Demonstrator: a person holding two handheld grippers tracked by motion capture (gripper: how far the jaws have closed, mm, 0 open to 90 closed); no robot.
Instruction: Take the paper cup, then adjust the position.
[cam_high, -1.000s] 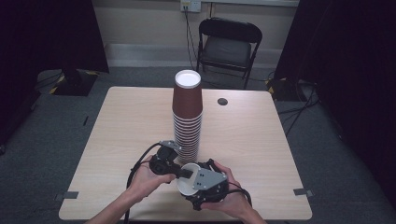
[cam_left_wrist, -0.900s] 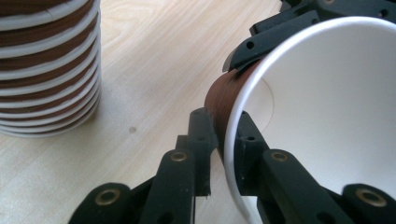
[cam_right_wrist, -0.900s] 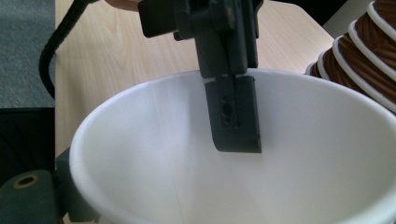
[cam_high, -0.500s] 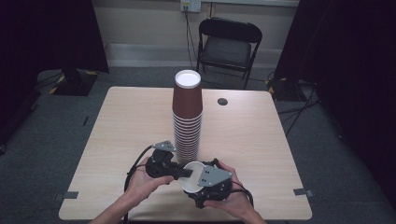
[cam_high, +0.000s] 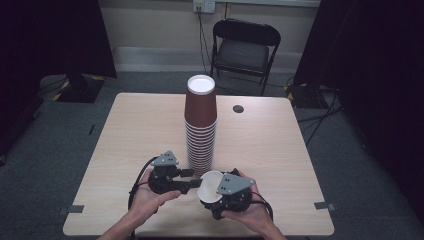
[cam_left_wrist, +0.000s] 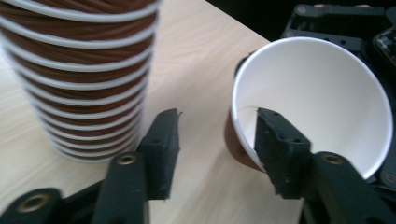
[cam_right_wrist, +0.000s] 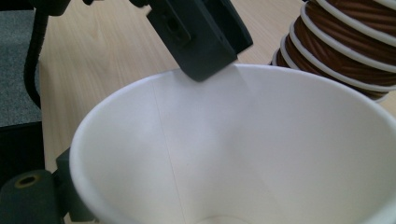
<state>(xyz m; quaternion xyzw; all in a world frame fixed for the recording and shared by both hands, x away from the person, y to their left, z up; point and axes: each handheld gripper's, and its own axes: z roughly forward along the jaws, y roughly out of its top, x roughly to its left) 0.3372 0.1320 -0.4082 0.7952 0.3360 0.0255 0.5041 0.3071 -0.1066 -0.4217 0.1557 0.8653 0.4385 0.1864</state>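
I hold the loose cup (cam_high: 210, 186) in my right gripper (cam_high: 227, 192) just in front of the cup stack (cam_high: 200, 125) – left gripper (cam_left_wrist: 217, 144) jaws just opened, straddling its rim without pressing – handover step, next probably carrying it off the stack.

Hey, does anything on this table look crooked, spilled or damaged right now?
Nothing spilled or damaged. The tall stack of brown paper cups stands upside down and upright. The single brown paper cup lies tilted in the right gripper; the left gripper, jaws just opening, straddles its rim.
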